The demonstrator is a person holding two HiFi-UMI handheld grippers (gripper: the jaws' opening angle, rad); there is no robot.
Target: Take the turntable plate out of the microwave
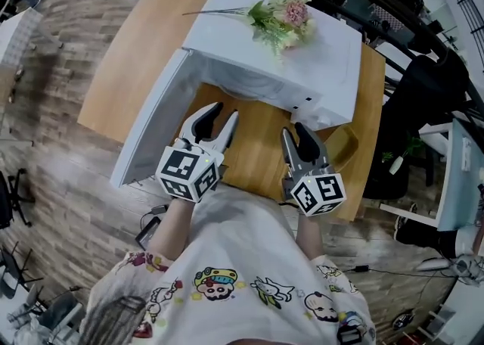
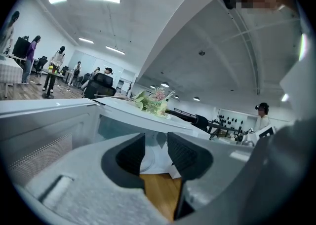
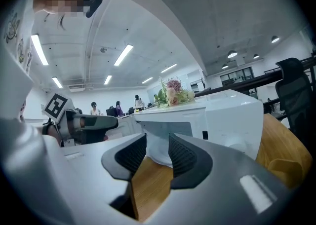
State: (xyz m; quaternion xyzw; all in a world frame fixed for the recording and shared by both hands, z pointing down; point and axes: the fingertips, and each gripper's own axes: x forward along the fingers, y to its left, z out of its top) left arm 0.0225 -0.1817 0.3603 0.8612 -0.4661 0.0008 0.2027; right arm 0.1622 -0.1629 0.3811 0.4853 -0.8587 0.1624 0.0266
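**Head view:** A white microwave point(image 1: 318, 71) sits on a wooden surface point(image 1: 257, 147). Its door point(image 1: 151, 132) is swung wide toward 8 o'clock, and a spray of flowers point(image 1: 283, 18) lies on its top. The left tool point(image 1: 224, 110) and right tool point(image 1: 293, 128) are held side by side over the surface, both pointing toward 12 o'clock at the open front. The oven's top hides the inside.

**Left gripper view:** The tool's jaws stand a little apart with nothing between them. Through the gap, at 12 o'clock, a pale round turntable plate point(image 2: 149, 156) rests inside the oven. The door runs off toward 9 o'clock.

**Right gripper view:** These jaws are also slightly parted and empty, with bare wood below the gap. The microwave's front corner rises at 1 o'clock with the flowers above it. The left tool is at 9 o'clock.
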